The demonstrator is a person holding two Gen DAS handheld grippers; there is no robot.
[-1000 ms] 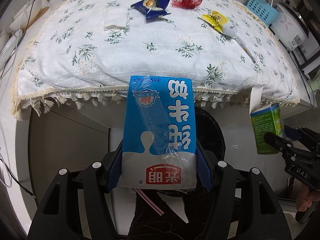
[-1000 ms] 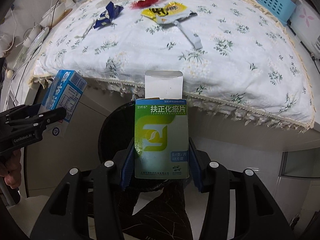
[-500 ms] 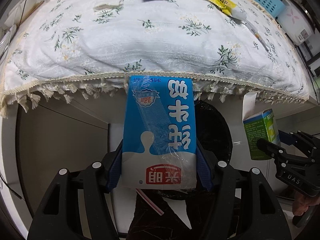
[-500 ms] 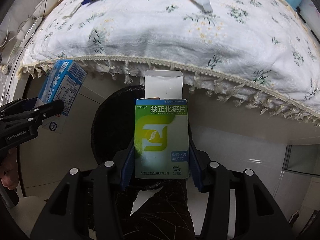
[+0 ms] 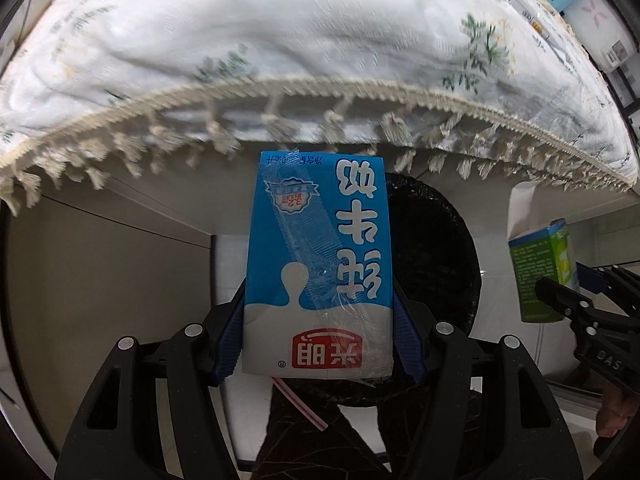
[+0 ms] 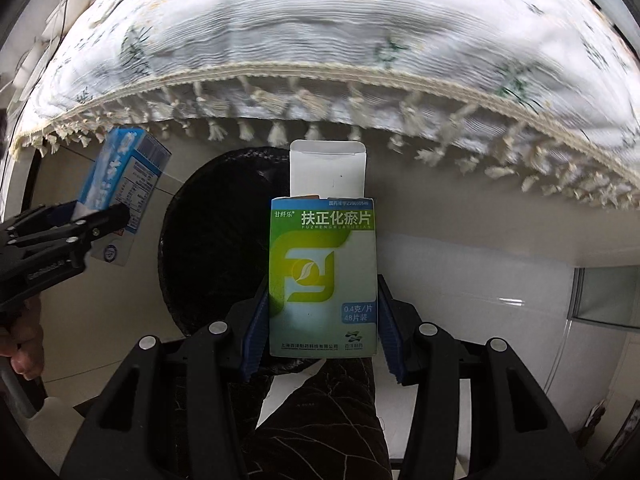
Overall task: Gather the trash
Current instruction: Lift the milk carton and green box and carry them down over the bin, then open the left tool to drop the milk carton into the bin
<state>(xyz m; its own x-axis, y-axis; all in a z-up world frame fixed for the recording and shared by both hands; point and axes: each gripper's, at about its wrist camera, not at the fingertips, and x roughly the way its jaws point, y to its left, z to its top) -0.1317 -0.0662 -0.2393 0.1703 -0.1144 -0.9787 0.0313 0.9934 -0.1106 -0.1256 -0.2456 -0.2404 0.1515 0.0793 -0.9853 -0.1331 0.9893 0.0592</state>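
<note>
the left gripper has its jaws closed on a blue milk carton, blue pads pressing both narrow sides near the carton's lower end, so most of the carton stands out beyond the fingertips. the right gripper likewise clamps a green medicine box low on its sides, with the box's white flap open past the far end. beyond both pairs of jaws sits the black-lined bin, its dark mouth directly behind each held item, under the fringed edge of the floral tablecloth. the likely trouble is at the drop: each item seems only partly over the opening, and one let go too near the rim could strike the edge and tumble to the floor. the red-striped straw hanging behind the carton, close to the jaws, could catch the liner or shake loose. both grips are low and the cardboard looks thin, so a squeeze may buckle it and tilt the item. the two grippers are also near each other and could collide over the one bin.
</note>
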